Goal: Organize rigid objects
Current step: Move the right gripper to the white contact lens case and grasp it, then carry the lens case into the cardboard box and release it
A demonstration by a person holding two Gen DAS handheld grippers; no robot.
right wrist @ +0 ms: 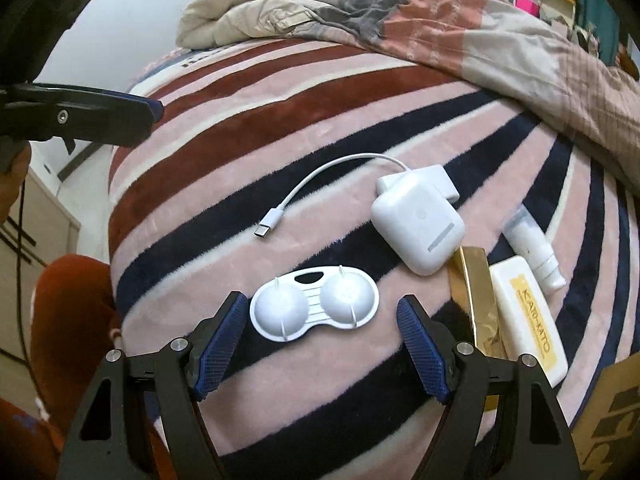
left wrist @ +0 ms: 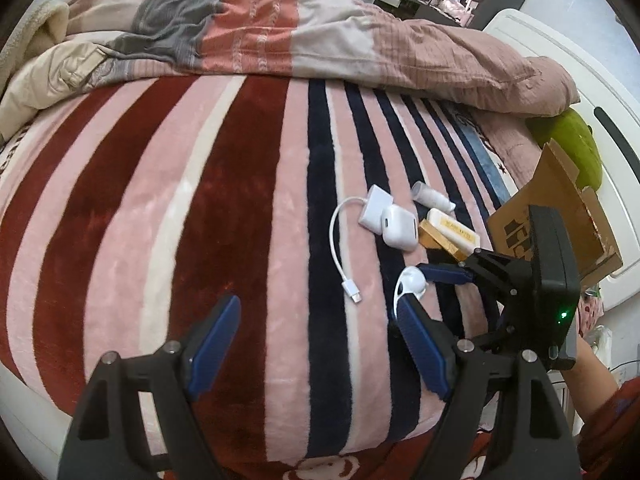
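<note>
Small rigid objects lie on a striped blanket. In the right wrist view, a white contact lens case [right wrist: 314, 309] sits between the fingers of my open right gripper [right wrist: 320, 312]. Behind it lie a white earbud case [right wrist: 418, 227], a white USB adapter with cable [right wrist: 320, 184], a small white bottle [right wrist: 534, 246], a cream box [right wrist: 528, 322] and a gold box [right wrist: 478, 296]. My left gripper [left wrist: 316, 320] is open and empty, to the left of the pile [left wrist: 400, 226]. The right gripper [left wrist: 416, 284] also shows in the left wrist view, around the lens case [left wrist: 412, 282].
A cardboard box [left wrist: 560, 208] stands open at the bed's right edge, also seen in the right wrist view [right wrist: 612, 420]. A rumpled quilt [left wrist: 320, 32] and cream coat [right wrist: 240, 8] lie at the far side. A green object [left wrist: 576, 140] sits behind the box.
</note>
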